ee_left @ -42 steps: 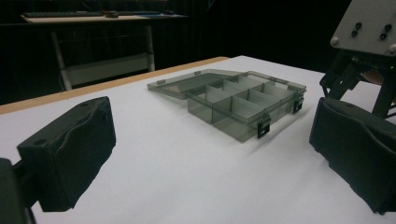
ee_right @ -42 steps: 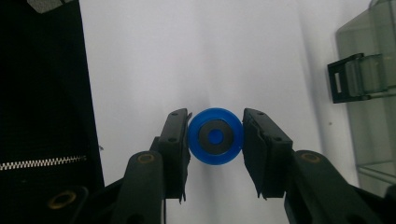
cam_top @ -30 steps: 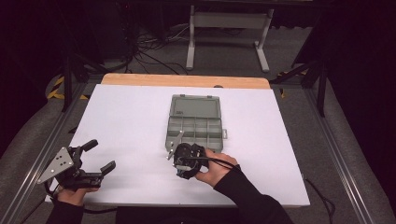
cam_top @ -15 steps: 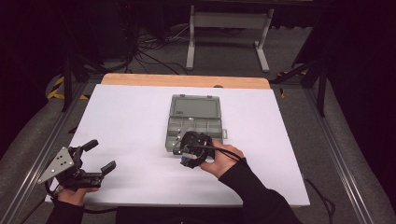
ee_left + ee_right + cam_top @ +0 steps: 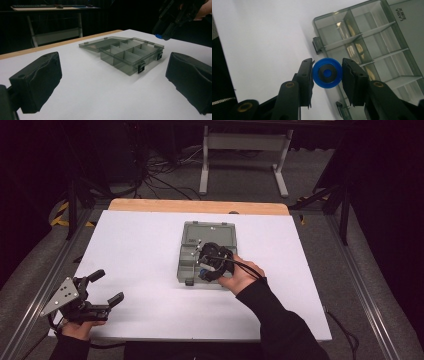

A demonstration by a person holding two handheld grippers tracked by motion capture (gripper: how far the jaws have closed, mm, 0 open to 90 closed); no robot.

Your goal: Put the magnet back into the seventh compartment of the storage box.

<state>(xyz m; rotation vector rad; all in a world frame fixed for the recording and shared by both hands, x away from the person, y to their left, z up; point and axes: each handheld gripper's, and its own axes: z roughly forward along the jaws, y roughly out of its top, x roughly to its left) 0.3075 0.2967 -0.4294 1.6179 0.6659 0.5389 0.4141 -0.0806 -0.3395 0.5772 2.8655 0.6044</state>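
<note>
From up top, the right gripper (image 5: 212,264) sits right over the grey divided box (image 5: 192,251), so the near compartments under it are hidden, and the blue disc (image 5: 327,73) between its jaws is too small to pick out there. The right gripper's own camera cuts the box off at the right and bottom edges. The left gripper (image 5: 110,82) has both jaws clipped by the frame edges.

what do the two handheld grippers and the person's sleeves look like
Both are black two-fingered tools. The left gripper carries a grey three-cornered plate with small holes, and its fingers are chunky black foam-like pads. The right gripper has slimmer black fingers with brass-coloured pivot pins and a trailing black cable. Both sleeves are black.
</note>
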